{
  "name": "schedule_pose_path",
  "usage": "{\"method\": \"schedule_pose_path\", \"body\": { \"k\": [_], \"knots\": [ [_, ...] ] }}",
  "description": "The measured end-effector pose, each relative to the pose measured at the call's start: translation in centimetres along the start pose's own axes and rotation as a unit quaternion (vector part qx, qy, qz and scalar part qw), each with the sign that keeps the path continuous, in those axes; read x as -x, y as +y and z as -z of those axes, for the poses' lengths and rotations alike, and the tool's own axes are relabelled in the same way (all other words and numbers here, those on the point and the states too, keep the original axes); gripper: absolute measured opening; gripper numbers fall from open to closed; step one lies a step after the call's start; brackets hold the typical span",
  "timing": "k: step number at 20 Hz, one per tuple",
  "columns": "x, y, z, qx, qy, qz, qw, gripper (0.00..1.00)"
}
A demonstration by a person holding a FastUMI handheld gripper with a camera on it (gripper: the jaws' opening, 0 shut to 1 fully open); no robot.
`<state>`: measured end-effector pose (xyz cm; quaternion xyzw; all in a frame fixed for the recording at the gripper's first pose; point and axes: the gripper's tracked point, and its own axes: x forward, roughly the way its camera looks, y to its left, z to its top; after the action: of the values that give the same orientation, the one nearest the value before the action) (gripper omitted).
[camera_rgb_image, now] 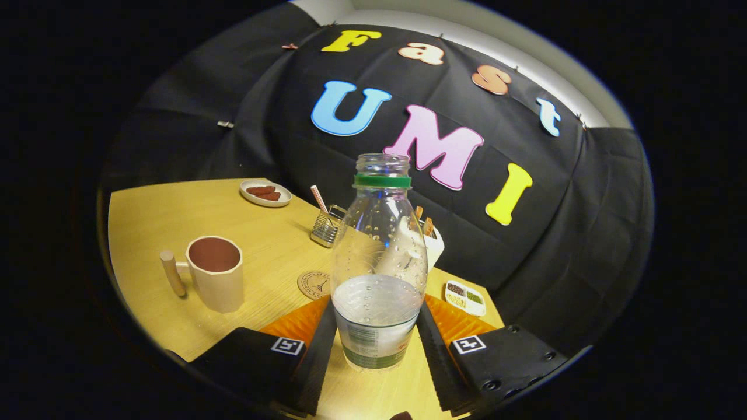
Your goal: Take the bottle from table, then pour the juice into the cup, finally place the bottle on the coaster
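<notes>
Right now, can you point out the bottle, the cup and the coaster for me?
bottle (pixel 378 251): gripper view, on its clear body above the liquid, between the fingers.
cup (pixel 217 283): gripper view, on its outer wall.
coaster (pixel 314 284): gripper view, on its printed face, beside the bottle.

hand-held gripper (pixel 376 341), ribbed inner finger faces, square black-and-white marker tags on both sides, screws on right housing

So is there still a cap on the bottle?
No, the bottle between the gripper fingers has an open mouth, with only a green ring left around its neck.
</notes>
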<state>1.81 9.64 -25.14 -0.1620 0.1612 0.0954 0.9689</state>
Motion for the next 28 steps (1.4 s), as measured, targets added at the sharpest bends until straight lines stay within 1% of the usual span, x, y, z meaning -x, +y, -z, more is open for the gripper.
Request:
{"method": "schedule_pose_path", "body": {
  "k": [3,5,9,11,17,21,25,28],
  "knots": [
    [-0.1,0.4,-0.9,0.064,0.013,-0.001,0.998,0.77],
    [-0.2,1.0,-1.2,0.118,0.024,-0.002,0.993,0.77],
    [-0.5,2.7,-1.5,0.224,0.03,-0.008,0.974,0.76],
    [-0.9,3.8,-1.3,0.258,0.035,-0.019,0.965,0.77],
    [-1.7,5.8,0.4,0.329,0.065,-0.038,0.941,0.76],
    [-2.6,6.0,1.4,0.373,0.084,-0.048,0.923,0.76],
    [-2.9,6.1,1.6,0.392,0.087,-0.055,0.914,0.77],
    [-3.6,6.2,1.5,0.399,0.093,-0.055,0.911,0.76]
  ]
}}
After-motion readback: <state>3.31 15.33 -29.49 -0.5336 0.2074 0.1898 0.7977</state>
